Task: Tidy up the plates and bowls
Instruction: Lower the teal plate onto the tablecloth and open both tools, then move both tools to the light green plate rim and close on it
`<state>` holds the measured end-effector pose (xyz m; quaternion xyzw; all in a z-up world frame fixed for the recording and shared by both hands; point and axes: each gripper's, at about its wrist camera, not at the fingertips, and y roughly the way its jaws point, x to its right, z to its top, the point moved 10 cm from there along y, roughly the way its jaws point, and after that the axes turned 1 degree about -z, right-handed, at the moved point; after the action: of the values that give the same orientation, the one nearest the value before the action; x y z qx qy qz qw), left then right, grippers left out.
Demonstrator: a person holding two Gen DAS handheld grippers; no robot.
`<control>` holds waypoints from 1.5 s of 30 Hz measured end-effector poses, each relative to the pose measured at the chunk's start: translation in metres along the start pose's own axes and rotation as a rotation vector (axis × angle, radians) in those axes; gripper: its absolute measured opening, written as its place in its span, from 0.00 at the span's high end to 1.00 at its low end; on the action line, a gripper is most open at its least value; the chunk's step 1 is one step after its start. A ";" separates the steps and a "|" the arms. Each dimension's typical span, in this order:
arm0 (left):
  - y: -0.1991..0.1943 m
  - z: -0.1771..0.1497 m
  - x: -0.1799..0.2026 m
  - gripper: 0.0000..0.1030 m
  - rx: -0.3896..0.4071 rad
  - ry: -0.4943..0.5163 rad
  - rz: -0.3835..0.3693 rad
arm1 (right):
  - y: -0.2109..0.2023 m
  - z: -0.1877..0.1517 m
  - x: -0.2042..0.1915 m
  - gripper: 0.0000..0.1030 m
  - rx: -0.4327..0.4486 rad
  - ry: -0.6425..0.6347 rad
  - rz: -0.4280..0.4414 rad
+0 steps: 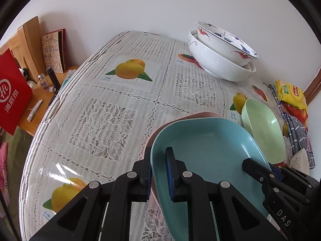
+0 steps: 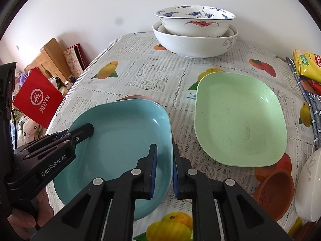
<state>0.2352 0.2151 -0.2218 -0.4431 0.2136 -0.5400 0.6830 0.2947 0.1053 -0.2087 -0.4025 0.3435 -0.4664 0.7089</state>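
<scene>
Two grippers hold one blue plate [image 2: 124, 132] from both sides, so it stays flat and does not tip. The left gripper [image 1: 159, 172] is pinched almost shut on the plate's left rim, one finger above it and one below. The right gripper [image 2: 165, 172] straddles the right rim the same way, nearly shut, but I cannot tell for sure that its pads press on the rim.

The blue plate sits over a pink plate [image 2: 138, 98], of which only a thin edge peeks out behind. It looks like the blue one is being put on top to make a pile near the front left edge of the table [image 2: 140, 74]. Whether the two plates touch already is hard to see.

The green plate [image 2: 238, 120] lies alone, just beside the pile, toward the right edge. It would likely go on the pile next.

At the back edge by the wall, a painted bowl [image 2: 194, 23] sits inside a big white bowl [image 2: 192, 44], with another bowl's rim showing between them. Nesting them saves room.
</scene>
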 end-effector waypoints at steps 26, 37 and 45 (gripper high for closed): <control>-0.038 0.003 0.012 0.68 0.051 0.022 -0.007 | -0.045 -0.015 0.029 0.49 0.091 0.049 -0.035; -0.061 0.000 0.034 0.57 0.087 0.055 -0.036 | -0.073 -0.029 0.043 0.48 0.121 0.056 -0.060; -0.070 0.000 0.074 0.56 0.094 0.102 -0.071 | -0.115 -0.026 0.070 0.48 0.200 0.070 -0.127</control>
<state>0.2213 0.1446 -0.1489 -0.3897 0.2066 -0.5950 0.6719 0.2507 0.0050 -0.1257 -0.3343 0.2935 -0.5558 0.7022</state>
